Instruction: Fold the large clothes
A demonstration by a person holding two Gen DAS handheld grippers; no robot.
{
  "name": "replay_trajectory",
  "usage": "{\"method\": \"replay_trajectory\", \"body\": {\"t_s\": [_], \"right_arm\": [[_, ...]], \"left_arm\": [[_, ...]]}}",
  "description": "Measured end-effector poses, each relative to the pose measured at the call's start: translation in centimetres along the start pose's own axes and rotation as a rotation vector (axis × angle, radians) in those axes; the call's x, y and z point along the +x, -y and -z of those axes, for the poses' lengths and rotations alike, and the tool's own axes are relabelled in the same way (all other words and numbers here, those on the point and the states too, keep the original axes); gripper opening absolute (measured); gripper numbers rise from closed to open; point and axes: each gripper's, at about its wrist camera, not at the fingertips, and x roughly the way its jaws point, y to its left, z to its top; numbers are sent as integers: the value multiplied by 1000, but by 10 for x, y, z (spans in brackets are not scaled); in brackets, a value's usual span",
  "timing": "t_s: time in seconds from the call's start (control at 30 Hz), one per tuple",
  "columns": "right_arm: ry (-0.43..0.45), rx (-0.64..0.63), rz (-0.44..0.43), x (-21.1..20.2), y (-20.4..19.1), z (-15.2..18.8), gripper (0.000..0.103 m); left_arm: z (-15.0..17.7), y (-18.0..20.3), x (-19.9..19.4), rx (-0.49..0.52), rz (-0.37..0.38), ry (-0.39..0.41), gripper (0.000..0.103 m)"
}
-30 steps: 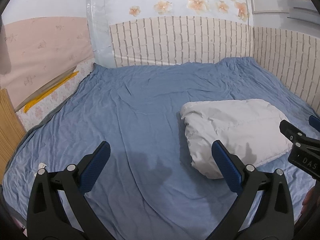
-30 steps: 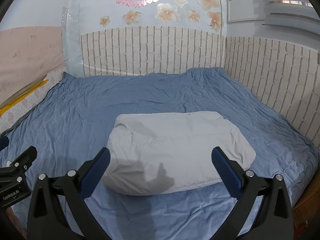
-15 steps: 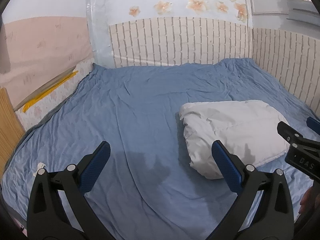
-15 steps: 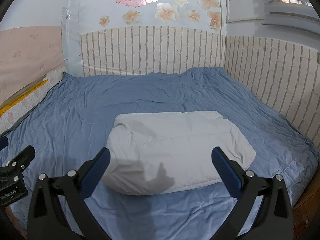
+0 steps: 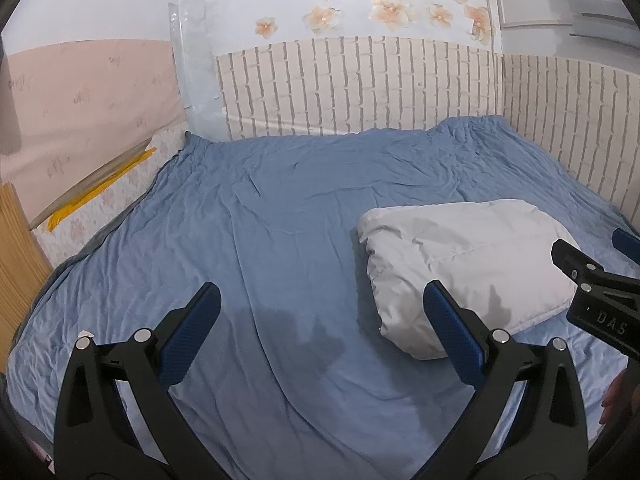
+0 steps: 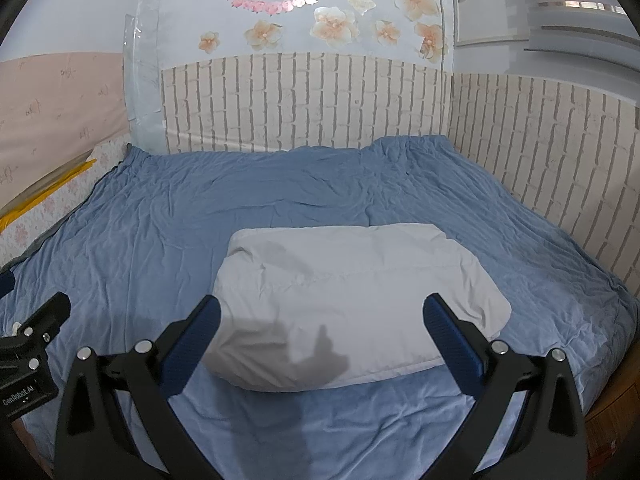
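A white padded garment (image 6: 352, 300) lies folded into a thick rectangle on the blue bedsheet (image 6: 200, 216). In the left wrist view it (image 5: 468, 264) sits to the right. My left gripper (image 5: 320, 320) is open and empty, above bare sheet left of the bundle. My right gripper (image 6: 320, 320) is open and empty, held above the bundle's near edge without touching it. The right gripper's body shows at the right edge of the left wrist view (image 5: 592, 300). The left gripper's body shows at the left edge of the right wrist view (image 6: 28, 352).
Brick-pattern padding (image 6: 304, 104) lines the wall behind the bed and the wall on its right (image 6: 560, 160). A pink floral mattress edge with a yellow strip (image 5: 96, 188) runs along the left. A wooden panel (image 5: 16, 248) stands at the near left.
Both grippers have drifted slightly; the bundle sits a little lower and nearer in both views. Both stay open and the garment has not moved.
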Motion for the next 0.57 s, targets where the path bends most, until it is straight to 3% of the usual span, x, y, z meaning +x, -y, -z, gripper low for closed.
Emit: {"method": "replay_trajectory", "body": {"t_s": [0.57], "right_arm": [[-3,1,3,0,1,0,101]], "left_arm": [[1,-2,9,-6,9,-42,100]]}}
